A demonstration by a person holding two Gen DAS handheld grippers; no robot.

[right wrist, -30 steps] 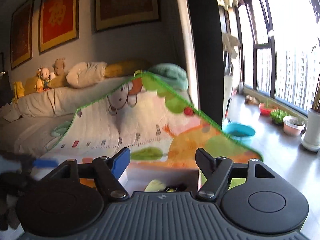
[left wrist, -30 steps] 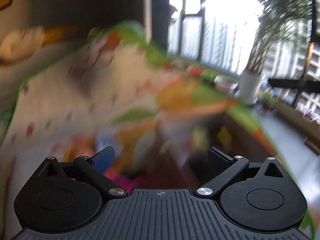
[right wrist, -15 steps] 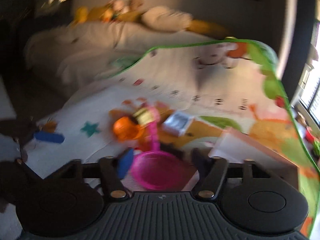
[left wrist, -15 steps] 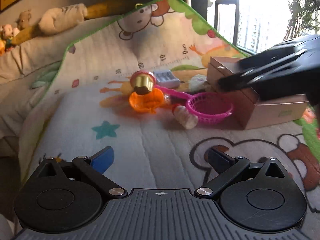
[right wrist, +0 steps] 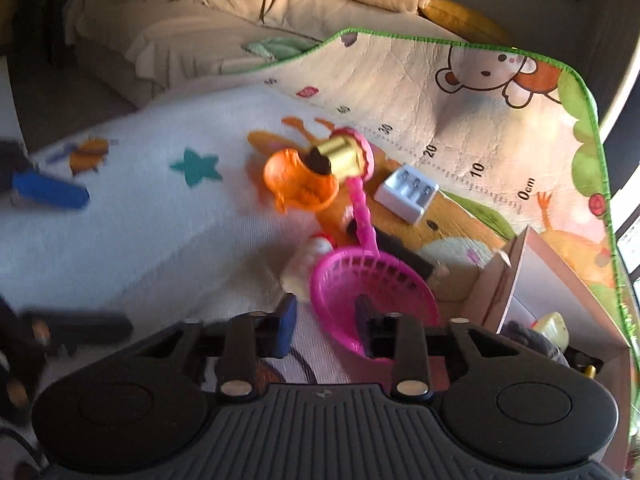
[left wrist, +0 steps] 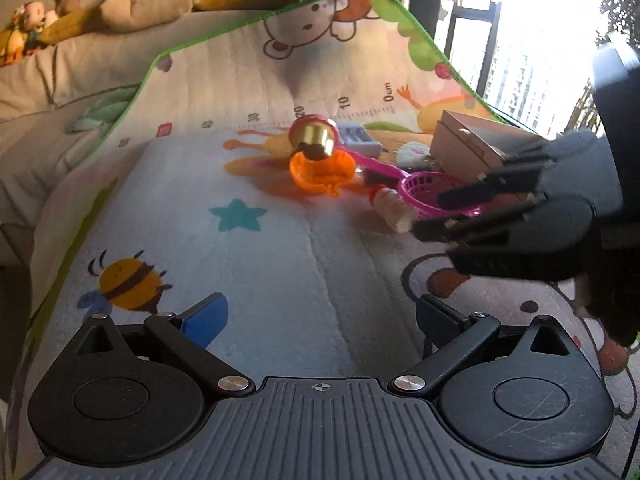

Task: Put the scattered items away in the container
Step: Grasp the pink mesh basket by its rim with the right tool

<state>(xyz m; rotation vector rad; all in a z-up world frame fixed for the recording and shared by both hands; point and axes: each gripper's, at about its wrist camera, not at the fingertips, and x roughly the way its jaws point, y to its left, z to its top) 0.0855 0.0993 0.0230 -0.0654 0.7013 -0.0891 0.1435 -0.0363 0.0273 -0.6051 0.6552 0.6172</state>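
A pink toy strainer (right wrist: 372, 288) lies on the play mat, also in the left wrist view (left wrist: 434, 192). My right gripper (right wrist: 324, 320) is partly closed, with its right finger inside the strainer bowl and its left finger outside the rim; it shows in the left wrist view (left wrist: 436, 216). An orange toy cup (right wrist: 300, 184) with a gold cylinder (right wrist: 340, 154), a small white bottle (left wrist: 394, 210), and a white battery charger (right wrist: 408, 192) lie nearby. A cardboard box (right wrist: 548, 292) holds items at the right. My left gripper (left wrist: 320, 316) is open and empty above the mat.
The play mat (left wrist: 280, 264) drapes up at the back against a sofa (right wrist: 200, 20) with cushions and stuffed toys (left wrist: 36, 28). A window (left wrist: 520, 60) is at the far right.
Both grippers swung down toward the mat. My right gripper moved onto the pink strainer and its fingers narrowed around the rim. The left gripper stayed open.
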